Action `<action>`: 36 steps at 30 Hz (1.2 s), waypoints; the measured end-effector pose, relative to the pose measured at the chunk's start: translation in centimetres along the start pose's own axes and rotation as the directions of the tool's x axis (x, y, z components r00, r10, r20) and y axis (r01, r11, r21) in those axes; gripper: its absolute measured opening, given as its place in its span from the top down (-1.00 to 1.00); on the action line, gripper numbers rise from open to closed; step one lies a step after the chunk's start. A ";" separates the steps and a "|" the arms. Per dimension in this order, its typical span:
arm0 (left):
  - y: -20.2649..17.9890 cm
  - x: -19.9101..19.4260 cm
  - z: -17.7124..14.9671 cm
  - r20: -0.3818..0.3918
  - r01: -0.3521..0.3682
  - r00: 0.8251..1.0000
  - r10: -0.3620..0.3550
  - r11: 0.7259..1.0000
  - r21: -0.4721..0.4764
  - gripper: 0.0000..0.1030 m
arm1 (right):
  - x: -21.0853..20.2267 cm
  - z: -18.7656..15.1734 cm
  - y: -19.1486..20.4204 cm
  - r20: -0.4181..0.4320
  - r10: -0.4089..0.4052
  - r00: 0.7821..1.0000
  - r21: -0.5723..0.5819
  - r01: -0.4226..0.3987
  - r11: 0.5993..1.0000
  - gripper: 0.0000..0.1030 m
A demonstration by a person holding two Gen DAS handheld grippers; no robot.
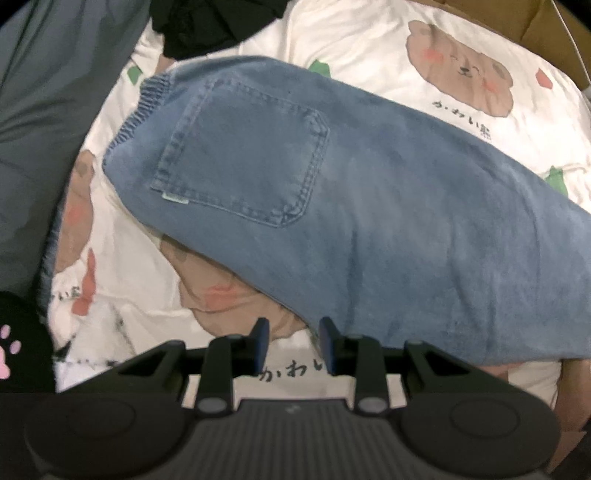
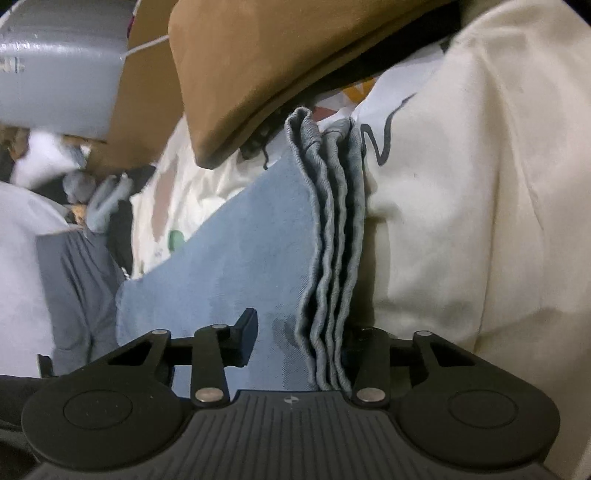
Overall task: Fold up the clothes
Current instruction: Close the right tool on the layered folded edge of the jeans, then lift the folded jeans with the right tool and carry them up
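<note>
Blue jeans lie folded lengthwise on a cream bear-print bedsheet, back pocket up and elastic waistband toward the upper left. My left gripper points down at the jeans' near edge. It is open, the sheet shows between its fingers, and the denim edge reaches its right finger. In the right wrist view the stacked leg hems run between the fingers of my right gripper. They cover the right finger, while the left finger stands apart from the hems over flat denim.
A dark grey cloth lies at the left and a black garment at the top. A cardboard box is at the top right. A brown cushion overhangs the hems, and a bunched cream quilt rises on their right.
</note>
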State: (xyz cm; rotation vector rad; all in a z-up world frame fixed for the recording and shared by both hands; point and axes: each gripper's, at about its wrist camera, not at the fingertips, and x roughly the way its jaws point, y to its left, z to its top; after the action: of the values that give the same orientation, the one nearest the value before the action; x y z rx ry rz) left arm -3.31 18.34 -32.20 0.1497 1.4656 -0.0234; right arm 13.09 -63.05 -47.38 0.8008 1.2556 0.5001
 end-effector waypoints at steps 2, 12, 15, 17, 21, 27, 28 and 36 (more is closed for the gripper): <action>-0.1 0.6 -0.1 0.004 0.013 1.000 -0.013 1.000 -0.002 0.38 | 0.3 0.3 0.0 -0.013 -0.018 1.000 -0.002 0.018 1.000 0.35; 0.0 1.7 0.9 0.142 0.029 0.989 -0.032 0.999 0.023 0.38 | -0.9 0.4 4.4 -0.044 -0.179 0.983 -0.109 0.173 0.979 0.82; -0.2 2.3 1.2 0.173 0.049 0.983 -0.053 0.998 0.025 0.38 | -1.0 0.8 6.5 -0.067 -0.269 0.961 -0.127 0.259 0.957 0.83; -0.7 3.0 1.3 0.185 0.057 0.981 -0.064 0.998 0.041 0.38 | -1.0 1.1 7.9 -0.071 -0.314 0.947 -0.110 0.306 0.946 0.83; -1.5 4.4 1.1 0.202 0.104 0.973 -0.114 0.993 0.056 0.38 | -1.4 1.6 10.7 -0.059 -0.361 0.931 -0.086 0.356 0.931 0.83; -2.5 5.7 1.0 0.234 0.185 0.952 -0.196 0.980 0.066 0.40 | -1.9 2.8 17.1 -0.068 -0.420 0.905 -0.107 0.412 0.905 0.83; -2.7 5.8 0.9 0.237 0.200 0.948 -0.213 0.977 0.076 0.41 | -1.9 3.1 18.3 -0.069 -0.429 0.900 -0.117 0.420 0.900 0.83; -3.5 6.2 -1.2 0.227 0.304 0.916 -0.332 0.941 0.149 0.41 | -1.6 5.4 28.0 -0.071 -0.468 0.881 -0.243 0.440 0.865 0.82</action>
State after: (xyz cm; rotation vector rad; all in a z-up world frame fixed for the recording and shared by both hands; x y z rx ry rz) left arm -4.19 15.48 -38.74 -0.0051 1.2236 -0.3784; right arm 20.42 -47.69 -24.45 0.2671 1.4262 0.2984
